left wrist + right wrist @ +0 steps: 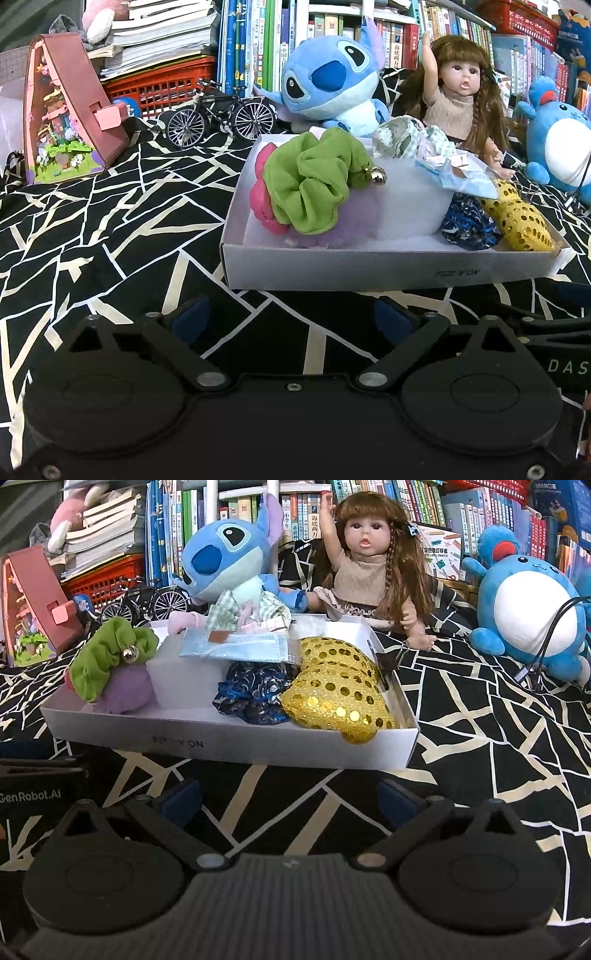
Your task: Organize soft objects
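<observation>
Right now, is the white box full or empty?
Nearly full. The white box holds a green scrunchie, a gold sequin heart, a blue scrunchie and more.

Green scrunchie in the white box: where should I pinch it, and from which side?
Judging by its pose, take the green scrunchie from above by its raised upper fold, beside the gold bead. It lies on top of the purple and pink pieces at the white box's left end, so a low grip might snag those.

Matt white cardboard box (pixel 236 742), glittery gold sequinned cushion (pixel 340 694), soft green cloth scrunchie (pixel 314 177), shiny metal bead (pixel 377 176)
</observation>
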{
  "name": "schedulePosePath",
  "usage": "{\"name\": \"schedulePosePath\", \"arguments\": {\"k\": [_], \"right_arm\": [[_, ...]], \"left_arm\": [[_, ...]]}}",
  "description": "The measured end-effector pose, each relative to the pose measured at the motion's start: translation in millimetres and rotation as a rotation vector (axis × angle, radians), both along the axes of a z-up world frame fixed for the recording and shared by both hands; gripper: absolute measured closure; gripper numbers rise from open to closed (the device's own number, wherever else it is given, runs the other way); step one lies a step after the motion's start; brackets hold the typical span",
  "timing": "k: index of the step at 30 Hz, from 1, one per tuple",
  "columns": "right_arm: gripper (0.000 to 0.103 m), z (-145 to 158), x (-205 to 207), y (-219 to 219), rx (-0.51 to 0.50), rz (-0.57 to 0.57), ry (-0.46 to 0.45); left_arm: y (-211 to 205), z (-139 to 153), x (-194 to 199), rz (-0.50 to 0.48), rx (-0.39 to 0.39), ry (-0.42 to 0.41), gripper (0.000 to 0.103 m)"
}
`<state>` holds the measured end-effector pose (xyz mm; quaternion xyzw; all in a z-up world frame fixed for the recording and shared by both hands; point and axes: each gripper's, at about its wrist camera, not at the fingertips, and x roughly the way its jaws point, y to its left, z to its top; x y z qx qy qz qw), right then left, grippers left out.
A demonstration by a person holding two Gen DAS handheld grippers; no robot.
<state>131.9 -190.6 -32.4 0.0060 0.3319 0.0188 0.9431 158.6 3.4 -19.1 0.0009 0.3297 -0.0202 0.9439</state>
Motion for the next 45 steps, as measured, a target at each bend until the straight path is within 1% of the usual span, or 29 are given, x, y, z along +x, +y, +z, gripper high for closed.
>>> {"name": "schedulePosePath", "arguments": {"k": [4, 45], "right_arm": [[0.000, -0.5, 0.6, -0.1, 0.002, 0.000, 0.002], [0.000, -1.0, 1.1, -0.4, 0.002, 0.000, 0.002]], "left_arm": [[0.8, -1.1, 2.5, -0.001, -0.003, 0.008, 0.000], [-1.2, -2.8, 3.3, 0.000, 0.003, 0.012, 0.000]]}}
